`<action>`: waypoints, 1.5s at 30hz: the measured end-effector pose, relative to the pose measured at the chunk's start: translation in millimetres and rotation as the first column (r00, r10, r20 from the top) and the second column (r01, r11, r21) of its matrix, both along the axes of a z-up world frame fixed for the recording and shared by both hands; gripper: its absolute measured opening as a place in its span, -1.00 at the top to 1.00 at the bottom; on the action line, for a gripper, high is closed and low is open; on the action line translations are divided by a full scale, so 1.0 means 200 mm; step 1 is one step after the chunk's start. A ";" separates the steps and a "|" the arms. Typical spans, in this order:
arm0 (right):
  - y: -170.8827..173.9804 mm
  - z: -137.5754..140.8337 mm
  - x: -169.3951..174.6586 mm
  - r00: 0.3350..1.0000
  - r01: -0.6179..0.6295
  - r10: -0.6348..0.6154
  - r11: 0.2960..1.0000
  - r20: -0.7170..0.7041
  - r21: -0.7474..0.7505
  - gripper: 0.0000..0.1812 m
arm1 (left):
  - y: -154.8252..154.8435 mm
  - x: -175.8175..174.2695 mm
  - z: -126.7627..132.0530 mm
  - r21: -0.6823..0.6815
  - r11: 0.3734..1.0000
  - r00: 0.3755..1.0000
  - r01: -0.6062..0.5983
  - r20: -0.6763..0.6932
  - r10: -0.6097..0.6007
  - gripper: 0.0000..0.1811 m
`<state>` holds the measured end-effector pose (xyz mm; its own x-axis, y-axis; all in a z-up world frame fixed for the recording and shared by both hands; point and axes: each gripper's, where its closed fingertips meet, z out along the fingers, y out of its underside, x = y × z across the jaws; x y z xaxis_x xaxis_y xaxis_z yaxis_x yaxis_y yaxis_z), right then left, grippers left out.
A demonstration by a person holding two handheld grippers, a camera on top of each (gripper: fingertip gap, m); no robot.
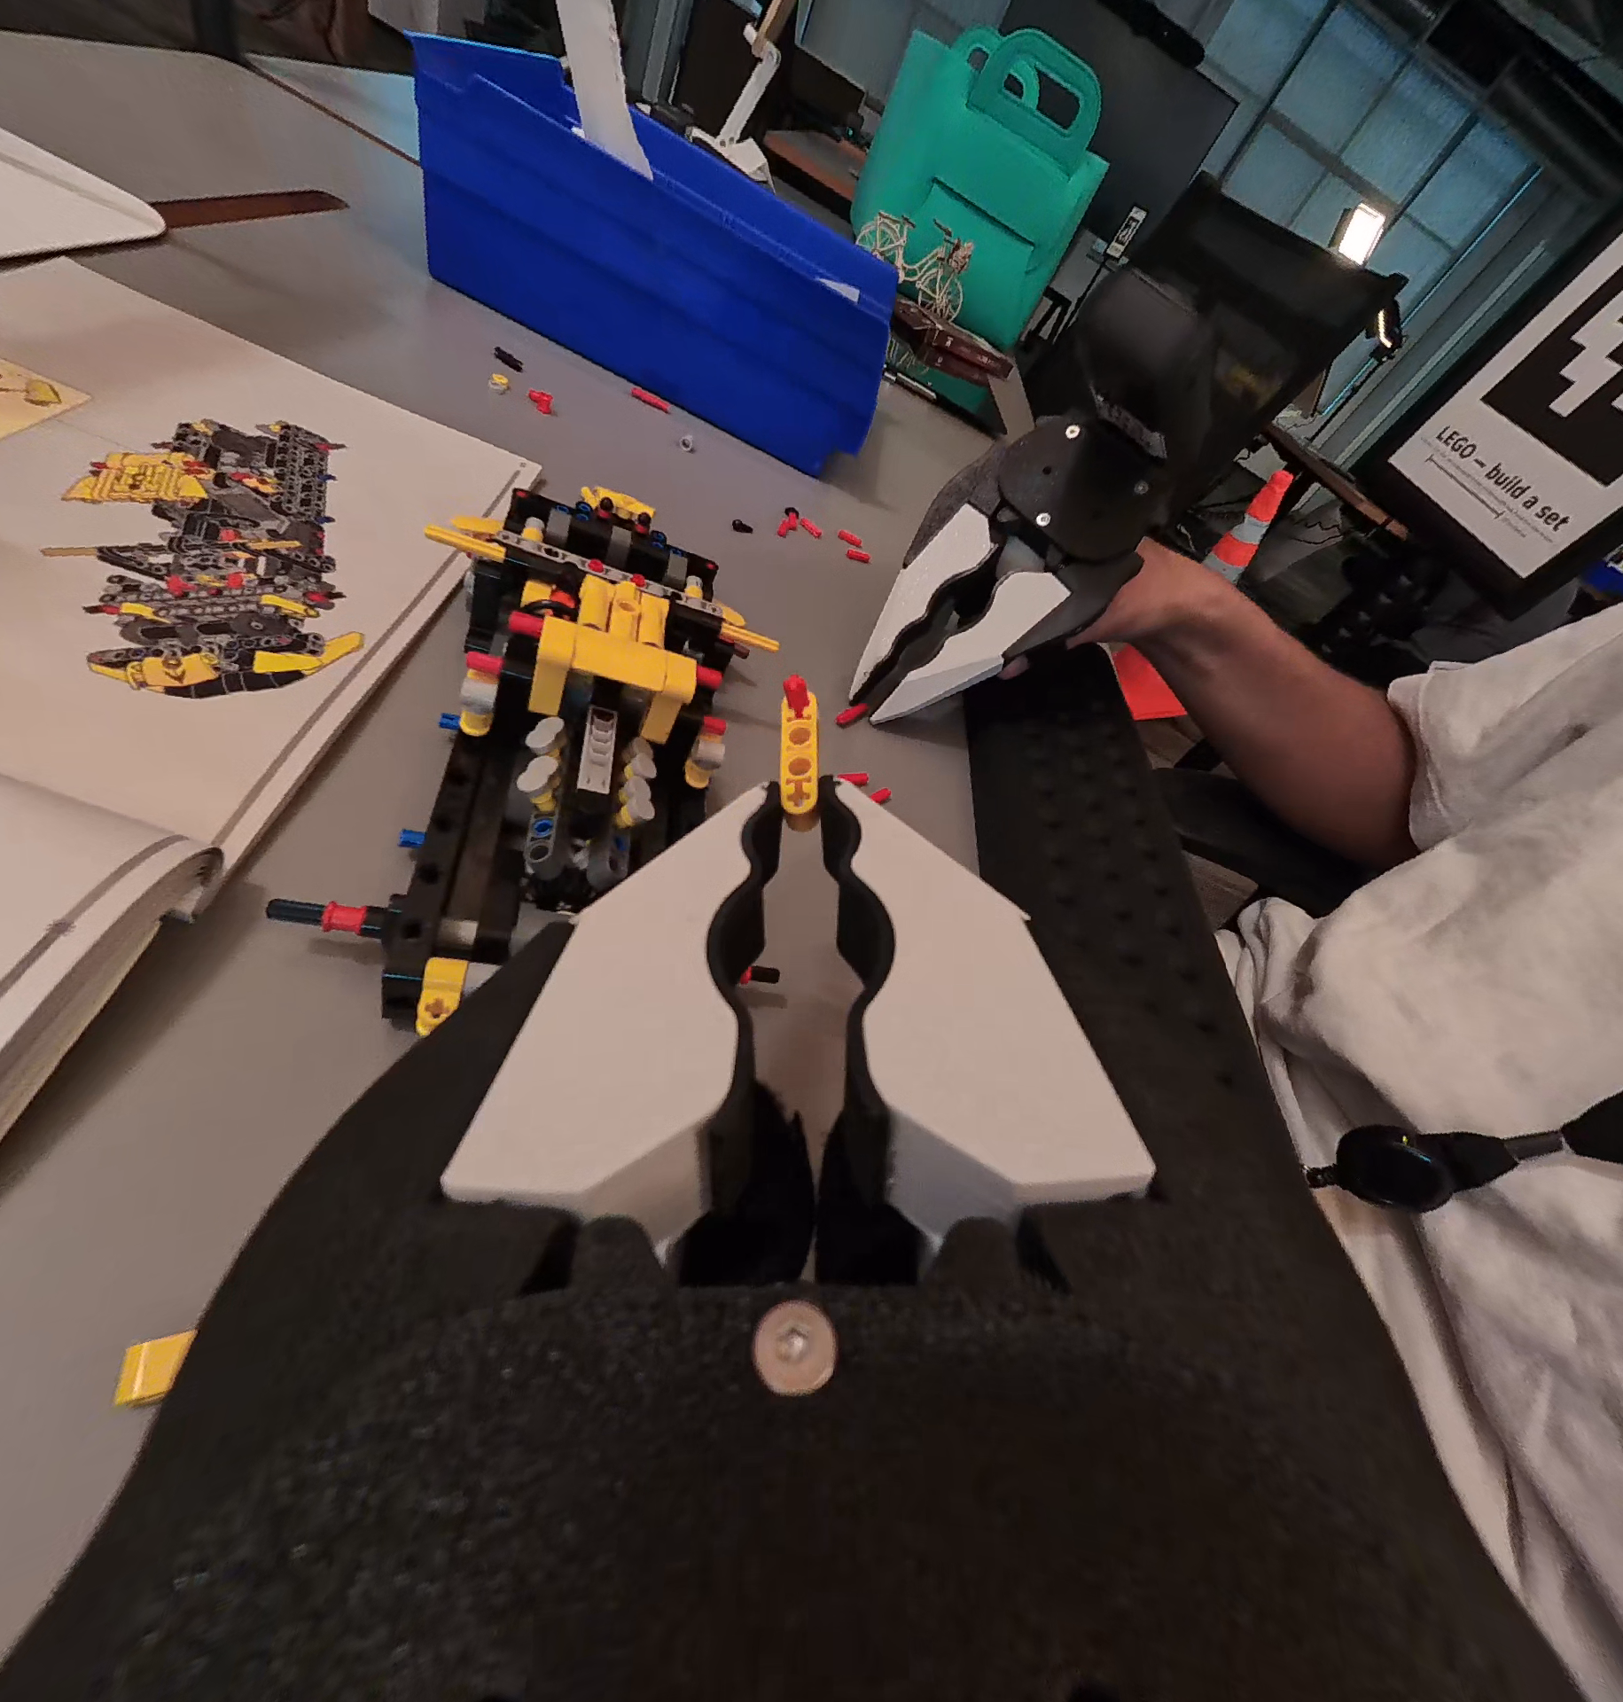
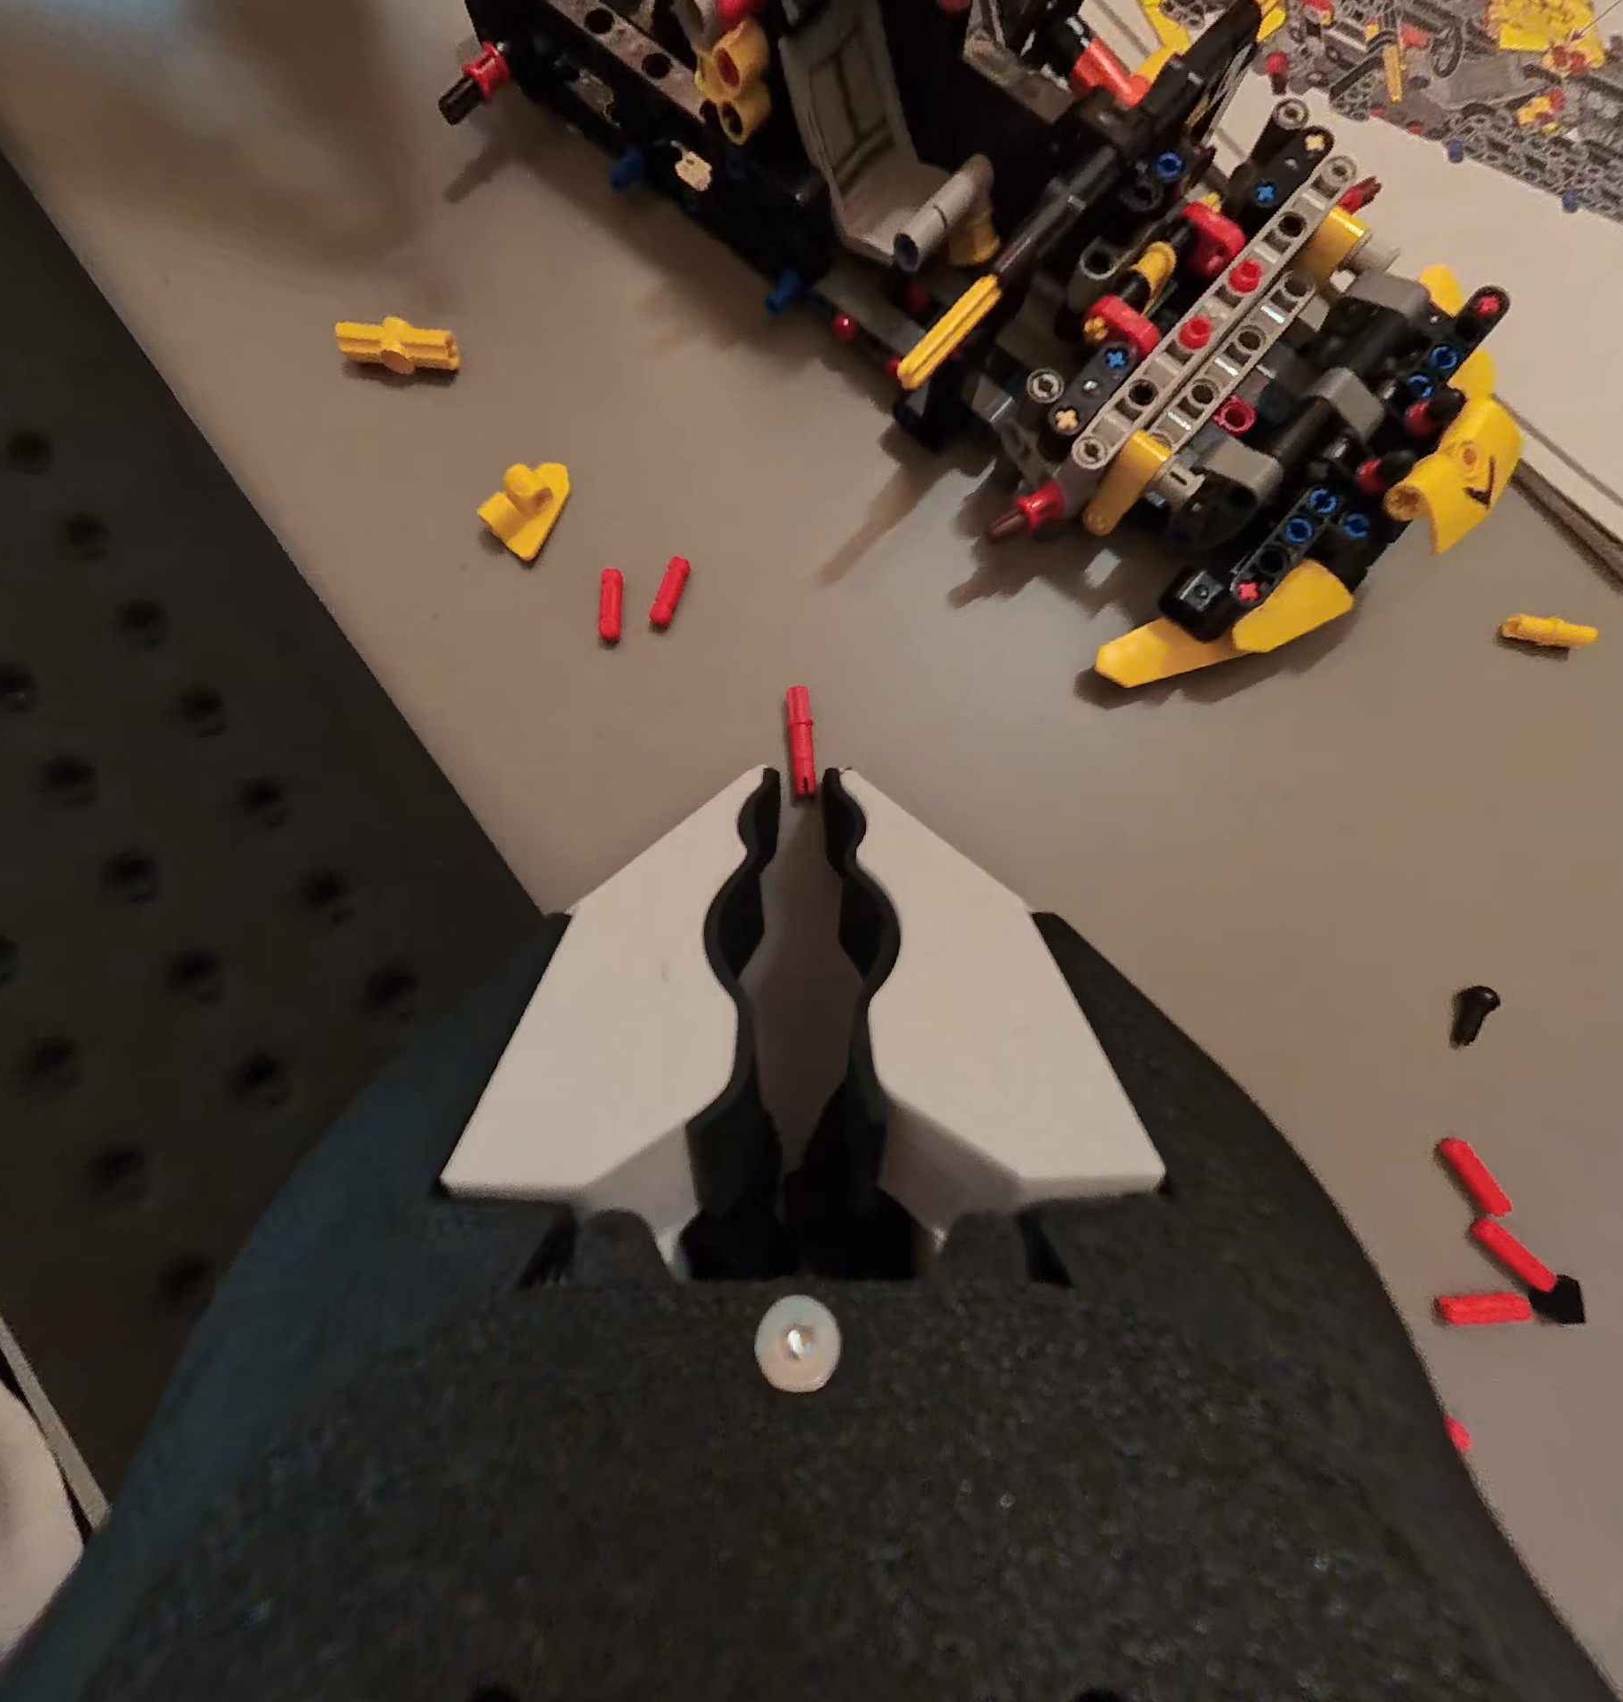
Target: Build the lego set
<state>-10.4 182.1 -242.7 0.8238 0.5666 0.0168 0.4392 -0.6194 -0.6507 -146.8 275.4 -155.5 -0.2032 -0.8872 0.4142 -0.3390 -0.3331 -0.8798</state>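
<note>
Left gripper (image 1: 798, 799): jaws narrowed onto the lower end of a short yellow beam (image 1: 798, 757), which stands upright out of the tips.
Yellow beam: a red pin (image 1: 795, 693) is seated in its top hole; the two holes below it show open.
Right gripper (image 2: 803, 783): jaws nearly together, pinching one end of a loose red pin (image 2: 799, 734) that points forward from the tips, low over the table.
Right gripper in the left wrist view (image 1: 867, 709): tips down at the table edge, a bare hand (image 1: 1148, 599) holding its black body.
Lego model (image 1: 586, 709): a black and yellow chassis, partly built, lying on the grey table (image 1: 282, 1059) just left of the left gripper.
Loose parts: red pins (image 2: 637, 594) and two yellow connectors (image 2: 524, 507) lie scattered between the model and the perforated black mat (image 2: 144, 737).
Instruction book (image 1: 209, 589): open, left of the model, one corner touching it.
Blue bin (image 1: 660, 267): beyond the model, well apart.
Teal bag (image 1: 982, 193): behind the bin.
</note>
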 end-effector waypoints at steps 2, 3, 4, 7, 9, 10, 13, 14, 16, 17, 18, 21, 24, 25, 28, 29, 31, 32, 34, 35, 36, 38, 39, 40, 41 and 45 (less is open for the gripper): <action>0.00 0.00 0.00 1.000 -0.002 0.002 1.000 -0.001 -0.001 0.90 | 0.00 0.00 -0.01 0.009 1.000 1.000 -0.001 -0.009 0.001 0.91; 0.00 0.00 0.00 1.000 -0.004 0.004 1.000 -0.001 -0.001 0.90 | 0.00 0.00 -0.01 0.012 1.000 1.000 -0.002 -0.012 0.002 0.91; 0.00 0.00 -0.01 1.000 -0.006 0.006 1.000 -0.002 -0.001 0.90 | 0.00 0.00 -0.01 0.012 1.000 1.000 -0.003 -0.014 0.003 0.91; 0.01 0.00 -0.01 1.000 -0.007 0.007 1.000 -0.013 -0.007 0.90 | 0.00 0.01 -0.02 0.006 1.000 1.000 -0.003 -0.020 0.004 0.91; 0.01 0.00 -0.01 1.000 -0.003 0.003 1.000 -0.022 -0.013 0.95 | 0.01 0.01 -0.04 0.009 1.000 0.999 -0.007 -0.031 0.007 0.91; 0.01 0.00 -0.01 1.000 -0.004 0.003 1.000 -0.026 -0.016 0.95 | 0.01 0.01 -0.04 0.010 1.000 0.999 -0.008 -0.030 0.008 0.91; 0.01 0.00 -0.01 0.999 -0.005 0.004 1.000 -0.034 -0.021 0.96 | 0.01 0.01 -0.02 -0.002 1.000 1.000 -0.012 -0.018 0.012 0.91; 0.01 0.00 -0.01 0.999 -0.003 0.002 1.000 -0.035 -0.021 0.96 | 0.01 0.01 -0.02 -0.002 1.000 1.000 -0.015 -0.018 0.015 0.91; 0.01 0.00 -0.01 0.999 0.000 -0.001 1.000 -0.035 -0.019 0.96 | 0.02 0.01 -0.03 0.003 1.000 1.000 -0.019 -0.019 0.019 0.92; 0.01 0.00 -0.01 0.999 0.002 -0.003 1.000 -0.032 -0.017 0.96 | 0.02 0.01 -0.03 0.006 1.000 1.000 -0.020 -0.018 0.020 0.91; 0.01 0.00 -0.01 1.000 0.006 -0.006 1.000 -0.027 -0.013 0.96 | 0.02 0.01 -0.03 0.008 1.000 1.000 -0.021 -0.018 0.021 0.92; 0.02 0.02 0.00 0.999 0.026 -0.025 1.000 -0.040 0.010 0.96 | 0.01 0.02 -0.03 0.010 1.000 1.000 -0.014 -0.019 0.014 0.91; 0.04 0.06 -0.01 0.996 0.042 -0.039 0.998 -0.075 0.044 0.96 | 0.00 0.02 -0.03 0.021 1.000 1.000 -0.008 -0.025 0.008 0.91; 0.05 0.07 -0.01 0.995 0.048 -0.043 0.997 -0.088 0.057 0.96 | 0.00 0.01 -0.04 0.034 0.999 0.999 -0.001 -0.034 0.002 0.91; 0.08 0.14 -0.05 0.989 0.058 -0.040 0.991 -0.141 0.121 0.96 | -0.03 0.00 -0.09 0.125 0.991 0.996 0.038 -0.083 -0.028 0.92; 0.10 0.17 -0.08 0.985 0.060 -0.035 0.987 -0.172 0.147 0.96 | -0.05 0.00 -0.11 0.155 0.986 0.994 0.059 -0.103 -0.043 0.92; 0.11 0.23 -0.13 0.973 0.061 -0.018 0.981 -0.230 0.182 0.96 | -0.10 -0.02 -0.14 0.173 0.977 0.984 0.125 -0.146 -0.100 0.92; 0.12 0.26 -0.15 0.966 0.063 -0.010 0.978 -0.257 0.201 0.96 | -0.13 -0.04 -0.16 0.180 0.970 0.977 0.161 -0.170 -0.131 0.91; 0.13 0.33 -0.21 0.941 0.060 0.026 0.968 -0.337 0.243 0.96 | -0.14 -0.06 -0.21 0.249 0.947 0.963 0.204 -0.225 -0.148 0.92; 0.14 0.37 -0.24 0.923 0.059 0.048 0.962 -0.381 0.266 0.96 | -0.13 -0.08 -0.24 0.296 0.930 0.957 0.217 -0.253 -0.143 0.92; 0.14 0.41 -0.26 0.904 0.062 0.069 0.955 -0.422 0.290 0.96 | -0.12 -0.09 -0.26 0.341 0.914 0.954 0.220 -0.273 -0.128 0.92; 0.15 0.49 -0.29 0.860 0.084 0.101 0.938 -0.500 0.335 0.96 | -0.11 -0.10 -0.29 0.386 0.891 0.947 0.239 -0.296 -0.125 0.92; 0.15 0.52 -0.30 0.833 0.099 0.117 0.930 -0.541 0.354 0.96 | -0.12 -0.11 -0.29 0.387 0.888 0.945 0.249 -0.299 -0.134 0.92; 0.15 0.55 -0.30 0.804 0.120 0.130 0.920 -0.580 0.373 0.96 | -0.12 -0.11 -0.30 0.391 0.886 0.943 0.251 -0.304 -0.133 0.92; 0.16 0.57 -0.29 0.783 0.141 0.136 0.912 -0.607 0.385 0.97 | -0.12 -0.11 -0.31 0.400 0.881 0.940 0.255 -0.316 -0.128 0.91; 0.17 0.59 -0.25 0.782 0.178 0.123 0.896 -0.612 0.407 0.96 | -0.13 -0.11 -0.39 0.422 0.858 0.919 0.293 -0.371 -0.131 0.91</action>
<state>-59.4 216.8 -124.8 0.7545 0.6017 -0.2621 -0.1559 -0.2236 -0.9621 -168.8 248.4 -233.4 -0.3375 -0.9403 0.0431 -0.6405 0.1958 -0.7426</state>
